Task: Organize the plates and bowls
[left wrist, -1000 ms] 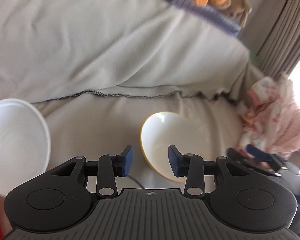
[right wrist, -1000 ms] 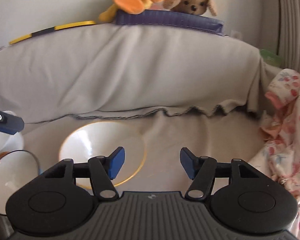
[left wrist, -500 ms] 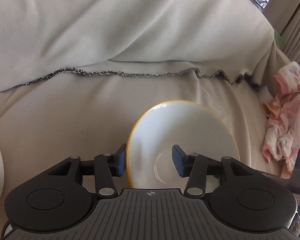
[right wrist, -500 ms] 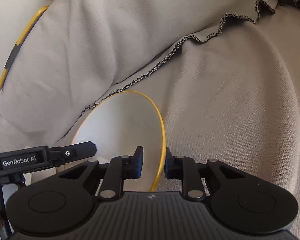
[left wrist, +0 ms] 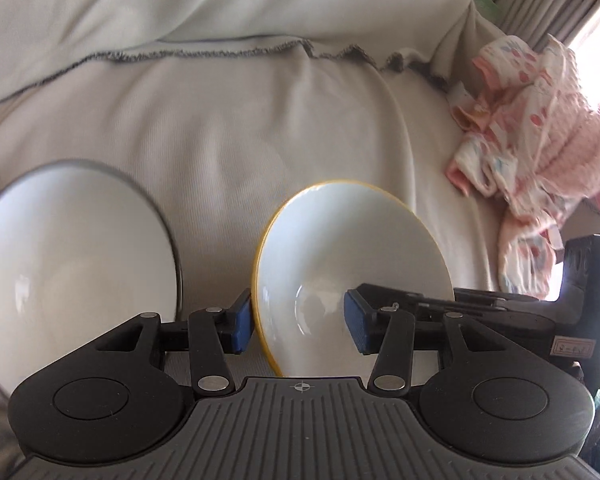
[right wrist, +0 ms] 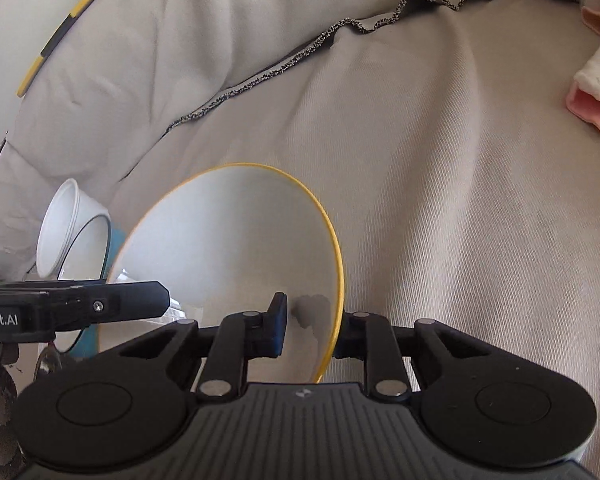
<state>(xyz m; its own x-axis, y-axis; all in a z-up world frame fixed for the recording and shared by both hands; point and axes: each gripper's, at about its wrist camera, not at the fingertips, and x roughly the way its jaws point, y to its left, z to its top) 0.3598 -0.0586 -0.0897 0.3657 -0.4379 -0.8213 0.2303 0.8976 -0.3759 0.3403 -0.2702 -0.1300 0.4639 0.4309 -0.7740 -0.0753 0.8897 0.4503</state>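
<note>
While my two hand-held grippers share one dish, the yellow-rimmed bowl sits low in the middle of the frame, up off the sofa cover. My right hand-held gripper pinches its right rim, so it does not drop. My left hand-held gripper is spread wide across the other rim, not squeezing yet. The grey-rimmed bowl waits at the lower left, likely so the two can stack.
</note>
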